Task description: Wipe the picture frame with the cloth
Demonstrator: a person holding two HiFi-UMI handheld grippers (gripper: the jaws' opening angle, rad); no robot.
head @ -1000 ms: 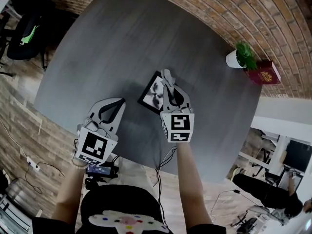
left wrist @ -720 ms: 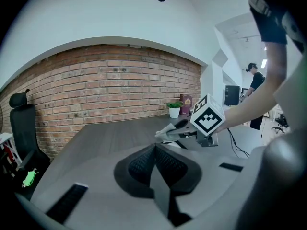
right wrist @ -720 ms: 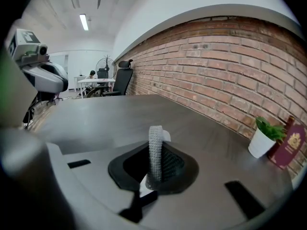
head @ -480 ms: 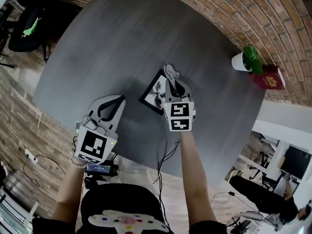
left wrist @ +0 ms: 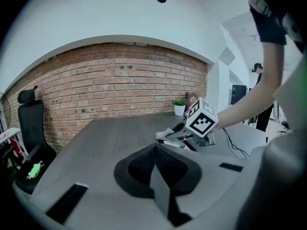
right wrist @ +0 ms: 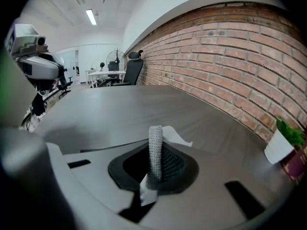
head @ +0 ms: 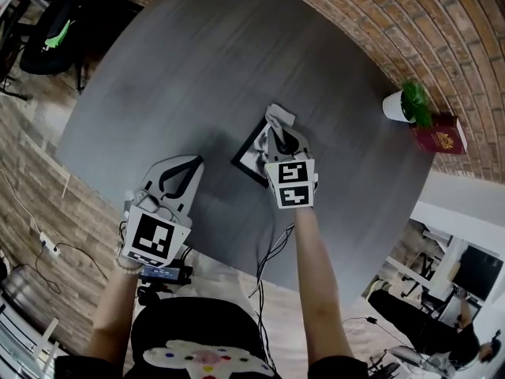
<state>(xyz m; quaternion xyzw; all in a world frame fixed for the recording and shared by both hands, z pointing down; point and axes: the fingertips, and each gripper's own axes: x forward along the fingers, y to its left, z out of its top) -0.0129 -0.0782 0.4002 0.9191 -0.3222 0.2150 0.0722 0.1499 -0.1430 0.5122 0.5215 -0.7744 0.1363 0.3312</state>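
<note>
My left claw [head: 192,163] hangs closest to me, over the near edge of the grey table [head: 197,69]. Its jaws are pressed together with nothing between them. It is well apart from the work, to the left of it.

A little farther in, my right claw [head: 276,130] is clamped on the cloth [right wrist: 154,152], a pale knitted strip standing up between the jaws, with a loose white corner flopping out past the tips. This claw lies over the right part of the picture frame [head: 251,153], a dark-edged frame lying flat on the table, set cornerwise to me, nearer the near edge than the far one. The cloth bunches at the frame's far corner, touching the table there (whether it also presses on the glass I cannot tell, since my own claw covers that part).

At the table's far right edge stand a small potted plant [head: 406,101] in a white pot and, just beside it, a red book [head: 440,134], both against the brick wall [head: 410,22].
</note>
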